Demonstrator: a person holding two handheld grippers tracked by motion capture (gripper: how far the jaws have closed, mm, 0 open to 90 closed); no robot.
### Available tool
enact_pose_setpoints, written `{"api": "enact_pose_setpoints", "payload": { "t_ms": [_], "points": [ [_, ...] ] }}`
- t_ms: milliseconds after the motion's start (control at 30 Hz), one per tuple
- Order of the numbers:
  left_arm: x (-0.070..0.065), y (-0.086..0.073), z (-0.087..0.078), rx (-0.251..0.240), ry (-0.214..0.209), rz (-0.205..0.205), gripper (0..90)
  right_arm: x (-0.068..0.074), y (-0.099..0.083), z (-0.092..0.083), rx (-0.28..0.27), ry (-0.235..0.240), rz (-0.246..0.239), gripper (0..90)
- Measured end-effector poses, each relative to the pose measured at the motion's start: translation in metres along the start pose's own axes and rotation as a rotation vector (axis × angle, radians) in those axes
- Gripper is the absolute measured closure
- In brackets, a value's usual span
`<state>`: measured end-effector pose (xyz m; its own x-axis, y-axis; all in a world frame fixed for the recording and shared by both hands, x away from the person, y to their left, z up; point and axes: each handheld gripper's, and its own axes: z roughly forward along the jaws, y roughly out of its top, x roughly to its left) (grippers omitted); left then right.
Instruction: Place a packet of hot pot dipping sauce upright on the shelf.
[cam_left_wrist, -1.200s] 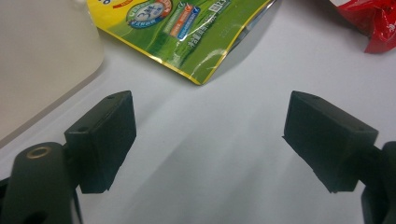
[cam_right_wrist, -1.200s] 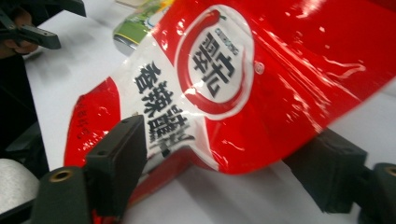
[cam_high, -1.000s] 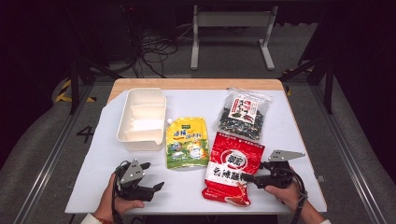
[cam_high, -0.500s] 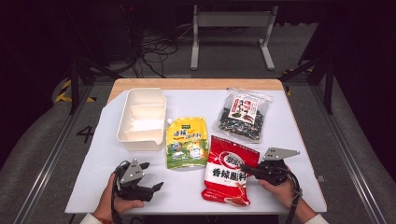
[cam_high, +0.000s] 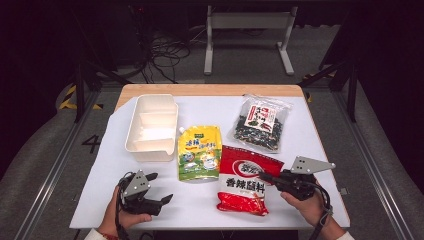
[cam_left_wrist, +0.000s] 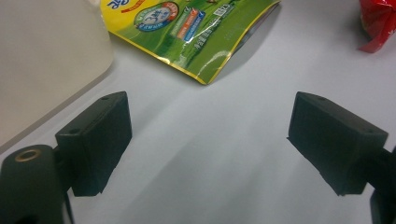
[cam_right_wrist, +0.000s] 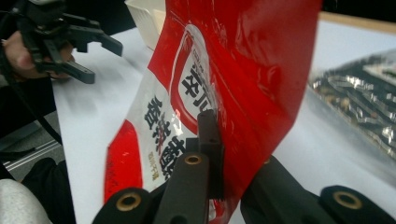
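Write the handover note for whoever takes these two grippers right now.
Right gripper: shut on the red packet's right edge; the jaws have just closed and that edge is lifting off the table.
Left gripper: open, holding nothing, low over the table's near left.
Yellow-green pouch lies flat beside the white divided tray; the dark packet lies behind.
Done: red packet gripped.
Left: probably carrying it to the tray; nothing is in the tray yet.
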<state>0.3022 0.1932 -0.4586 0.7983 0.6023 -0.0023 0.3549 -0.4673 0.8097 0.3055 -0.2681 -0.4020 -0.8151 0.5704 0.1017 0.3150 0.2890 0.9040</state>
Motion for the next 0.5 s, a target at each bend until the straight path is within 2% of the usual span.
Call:
{"api": "enact_pose_setpoints", "payload": {
  "t_ms": [300, 367, 500],
  "points": [
    [0.0, 0.0, -0.001, -0.003, -0.002, 0.009, 13.6, 0.017, 0.022, -0.024, -0.07, -0.011, -0.091, 89.6],
    [0.0, -0.001, -0.001, -0.005, -0.002, 0.002, 13.6, 0.016, 0.023, -0.029, -0.079, -0.034, -0.1, 89.6],
    [0.001, 0.0, -0.002, -0.01, 0.002, -0.006, 13.4, 0.011, 0.024, -0.036, -0.1, -0.057, -0.089, 89.6]
  ]
}}
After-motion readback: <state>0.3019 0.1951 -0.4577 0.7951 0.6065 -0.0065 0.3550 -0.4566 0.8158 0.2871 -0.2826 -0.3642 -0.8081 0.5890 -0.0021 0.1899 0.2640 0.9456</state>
